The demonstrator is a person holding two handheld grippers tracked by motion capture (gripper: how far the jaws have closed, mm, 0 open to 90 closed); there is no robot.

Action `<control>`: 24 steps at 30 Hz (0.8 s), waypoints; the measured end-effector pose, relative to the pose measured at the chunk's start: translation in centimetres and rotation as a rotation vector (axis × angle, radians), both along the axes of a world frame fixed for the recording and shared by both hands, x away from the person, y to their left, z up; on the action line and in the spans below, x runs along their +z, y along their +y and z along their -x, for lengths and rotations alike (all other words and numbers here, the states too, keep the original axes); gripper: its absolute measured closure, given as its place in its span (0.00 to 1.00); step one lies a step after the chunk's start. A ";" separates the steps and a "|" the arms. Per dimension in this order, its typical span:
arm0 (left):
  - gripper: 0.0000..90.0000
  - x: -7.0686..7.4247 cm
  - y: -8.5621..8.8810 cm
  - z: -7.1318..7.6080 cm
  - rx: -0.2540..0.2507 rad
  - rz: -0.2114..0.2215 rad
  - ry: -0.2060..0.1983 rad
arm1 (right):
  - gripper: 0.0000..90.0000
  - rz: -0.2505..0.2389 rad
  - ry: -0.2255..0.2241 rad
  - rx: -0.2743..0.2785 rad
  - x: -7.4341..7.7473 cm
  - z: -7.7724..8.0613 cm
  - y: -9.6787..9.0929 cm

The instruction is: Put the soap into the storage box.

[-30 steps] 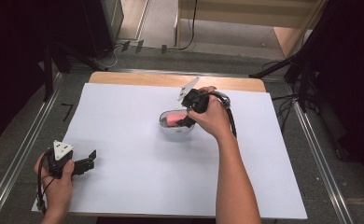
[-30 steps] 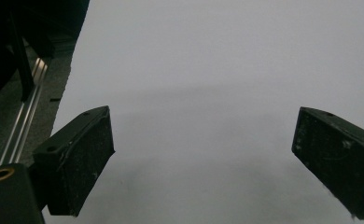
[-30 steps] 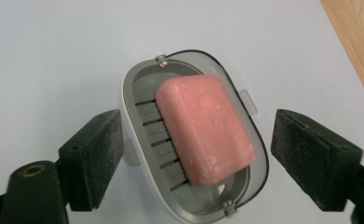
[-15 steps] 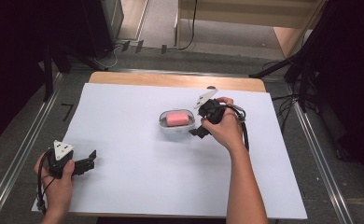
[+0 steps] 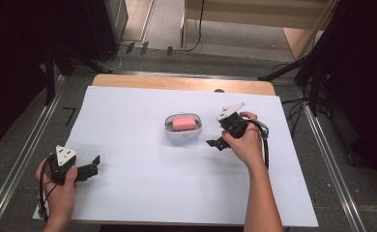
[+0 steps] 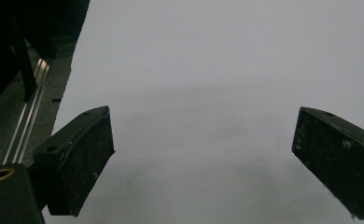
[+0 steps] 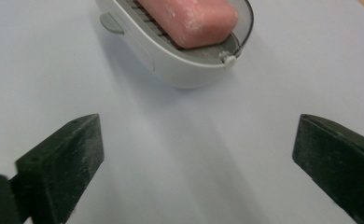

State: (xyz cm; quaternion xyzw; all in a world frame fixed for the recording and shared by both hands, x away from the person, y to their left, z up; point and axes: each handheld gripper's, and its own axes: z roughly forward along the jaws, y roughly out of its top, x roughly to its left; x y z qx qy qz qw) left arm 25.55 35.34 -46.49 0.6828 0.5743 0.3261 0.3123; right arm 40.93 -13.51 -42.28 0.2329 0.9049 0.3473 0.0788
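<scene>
Pink soap bar [image 7: 189, 18], matt and faintly chalky, on a smooth, slightly glossy white plastic soap dish [image 7: 171, 65] with a grey ribbed insert; white sheet [image 5: 143, 174], matt and paper-like, over a bare wood table [image 5: 177, 83]; gripper pads [image 6: 80, 163], black, matt, scuffed and dusty.

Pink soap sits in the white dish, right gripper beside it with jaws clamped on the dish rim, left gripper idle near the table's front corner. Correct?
Not quite. The right gripper isn't clamped on anything: the right gripper view shows its jaws wide apart, bare paper between them, short of the white soap dish. The jaws have just been opening. The rest holds: the pink soap lies in the dish and the left gripper sits idle at the front corner.
</scene>
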 end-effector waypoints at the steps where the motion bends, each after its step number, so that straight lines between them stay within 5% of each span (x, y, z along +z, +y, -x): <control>1: 0.07 0.0 0.0 0.0 0.000 0.000 0.000 | 0.02 0.000 -0.005 -0.005 -0.1 0.2 -0.3; 24: 0.07 0.0 -0.1 0.0 0.000 -0.006 0.000 | 0.00 -0.050 -0.037 -0.111 -1.6 3.8 -5.2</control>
